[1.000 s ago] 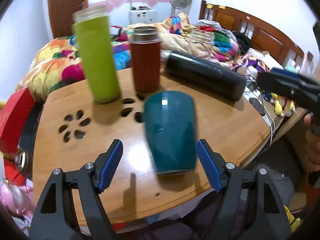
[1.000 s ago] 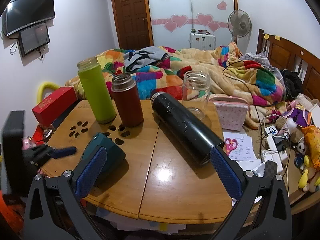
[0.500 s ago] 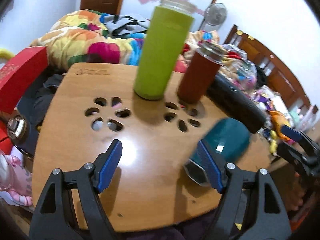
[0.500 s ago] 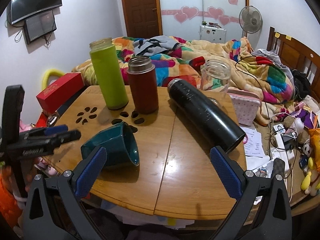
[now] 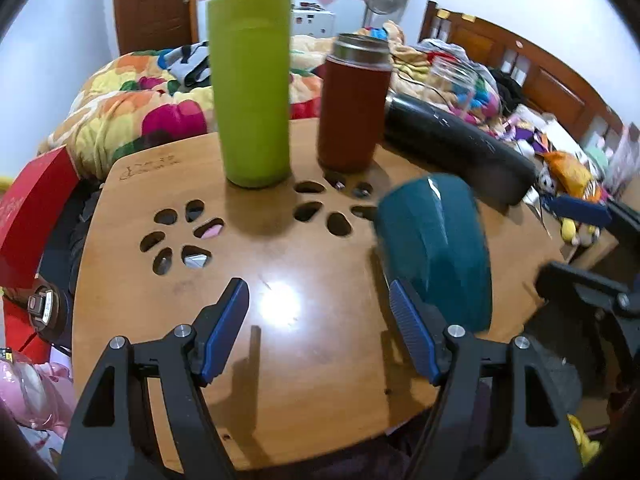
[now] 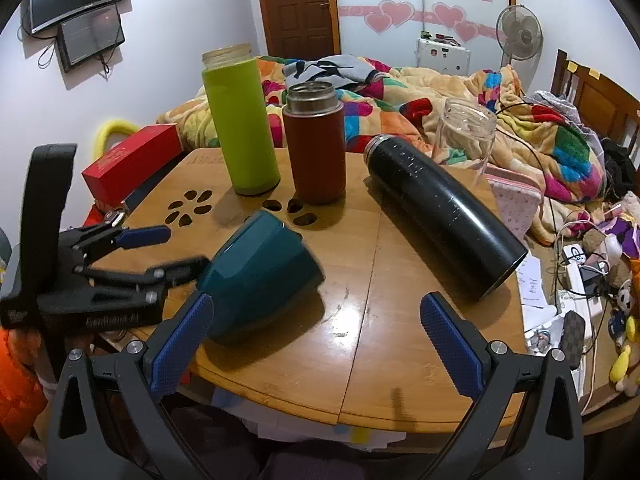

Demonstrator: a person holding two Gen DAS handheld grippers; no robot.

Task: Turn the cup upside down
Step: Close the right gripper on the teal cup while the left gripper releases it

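Observation:
The teal cup (image 6: 262,270) is tilted on the wooden table (image 6: 400,340), base up toward the left, rim low to the right. In the left wrist view the cup (image 5: 436,248) is blurred, to the right of my open left gripper (image 5: 320,332), just beyond its right finger. From the right wrist view the left gripper (image 6: 160,254) sits beside the cup's left, open, not holding it. My right gripper (image 6: 316,344) is open and empty, the cup just ahead of its left finger.
A green bottle (image 6: 240,120), a red-brown flask (image 6: 316,148) and a glass jar (image 6: 464,136) stand at the back. A black flask (image 6: 444,212) lies on its side to the right. A red box (image 6: 132,162) sits off the left edge. Bed behind.
The cup lay on its side with its mouth showing; now it is tipped with its base raised. The left gripper has swung back toward the cup's left side. The right gripper moved slightly closer.

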